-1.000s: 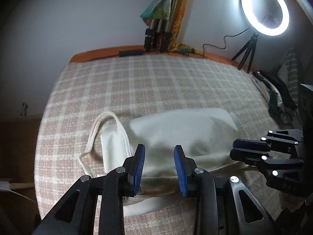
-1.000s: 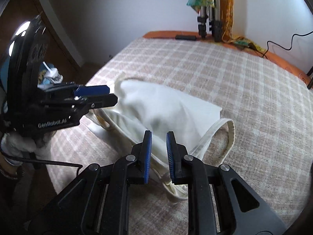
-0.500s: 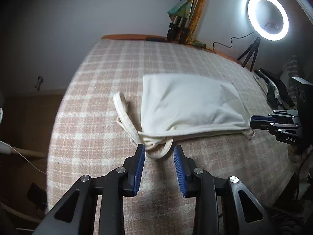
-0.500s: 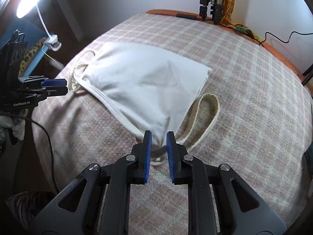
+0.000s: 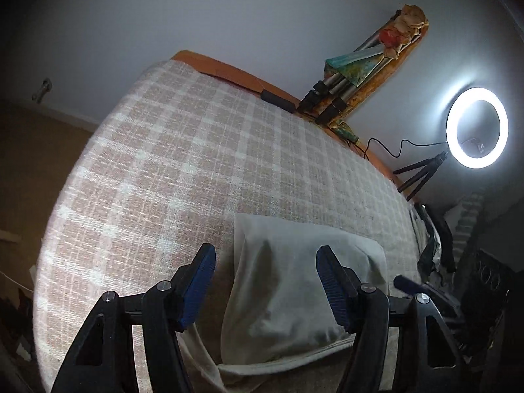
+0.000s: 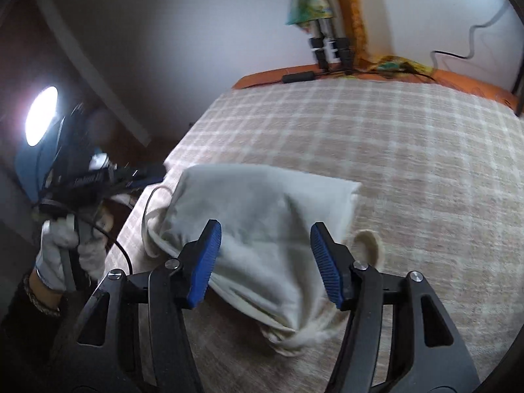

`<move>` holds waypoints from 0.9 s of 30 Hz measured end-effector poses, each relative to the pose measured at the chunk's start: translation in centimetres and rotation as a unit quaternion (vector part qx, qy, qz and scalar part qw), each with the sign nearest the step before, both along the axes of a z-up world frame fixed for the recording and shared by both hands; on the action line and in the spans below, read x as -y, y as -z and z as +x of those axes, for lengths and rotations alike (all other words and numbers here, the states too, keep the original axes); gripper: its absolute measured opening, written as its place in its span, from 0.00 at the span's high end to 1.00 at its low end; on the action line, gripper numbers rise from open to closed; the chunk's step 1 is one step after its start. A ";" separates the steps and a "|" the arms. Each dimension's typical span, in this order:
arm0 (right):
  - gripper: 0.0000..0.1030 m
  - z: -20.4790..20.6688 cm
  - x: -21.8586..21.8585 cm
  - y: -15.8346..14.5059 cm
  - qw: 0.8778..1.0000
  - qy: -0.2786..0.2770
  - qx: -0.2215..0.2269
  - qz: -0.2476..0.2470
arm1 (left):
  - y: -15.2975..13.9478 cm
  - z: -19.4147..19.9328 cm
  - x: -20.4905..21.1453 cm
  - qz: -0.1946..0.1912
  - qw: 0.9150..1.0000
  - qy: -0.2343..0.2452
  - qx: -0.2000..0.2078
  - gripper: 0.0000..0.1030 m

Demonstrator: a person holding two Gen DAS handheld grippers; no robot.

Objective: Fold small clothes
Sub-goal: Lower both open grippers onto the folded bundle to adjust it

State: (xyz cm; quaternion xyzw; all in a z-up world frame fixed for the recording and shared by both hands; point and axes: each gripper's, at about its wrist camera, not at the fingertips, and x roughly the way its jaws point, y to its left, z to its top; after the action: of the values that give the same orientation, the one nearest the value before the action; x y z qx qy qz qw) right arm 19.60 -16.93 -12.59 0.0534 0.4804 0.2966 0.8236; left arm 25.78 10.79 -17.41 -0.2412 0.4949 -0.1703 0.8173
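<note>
A small cream-white garment (image 5: 294, 281) with thin straps lies folded on the checked bedspread (image 5: 196, 163). It also shows in the right wrist view (image 6: 262, 229), with a strap loop (image 6: 368, 242) at its right side. My left gripper (image 5: 265, 285) is open wide and empty, just above the garment's near end. My right gripper (image 6: 265, 262) is open wide and empty, over the garment's other end. The left gripper shows at the left of the right wrist view (image 6: 140, 175), held by a gloved hand (image 6: 62, 249).
A lit ring light (image 5: 476, 127) on a small tripod stands at the bed's far right. Tripod legs (image 5: 327, 104) and a colourful cloth lean on the wall behind. A lamp (image 6: 41, 119) glows at the left. Dark items (image 5: 435, 242) lie at the bed's right edge.
Both grippers have opened wide; the right one let go of the garment. Both have come down close over the garment, which now lies more bunched.
</note>
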 end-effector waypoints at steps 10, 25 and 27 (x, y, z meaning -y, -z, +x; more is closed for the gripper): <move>0.47 -1.6 -2.6 3.3 0.998 -0.045 0.000 -0.053 | 3.4 3.1 0.3 -0.088 0.995 -0.005 -0.054 0.66; 0.49 -0.7 0.0 0.5 1.000 -0.019 0.001 0.009 | -0.7 0.5 1.2 0.127 0.988 -0.016 0.088 0.88; 0.49 0.6 1.2 -0.3 1.000 0.016 0.005 0.026 | -1.8 -0.6 1.9 0.132 0.985 0.005 0.109 0.85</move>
State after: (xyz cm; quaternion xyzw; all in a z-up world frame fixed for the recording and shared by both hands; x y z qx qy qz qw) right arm 20.18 -18.16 -12.28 0.0807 0.4677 0.2957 0.8291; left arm 25.15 8.85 -15.60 -0.1088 0.4225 -0.1331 0.8899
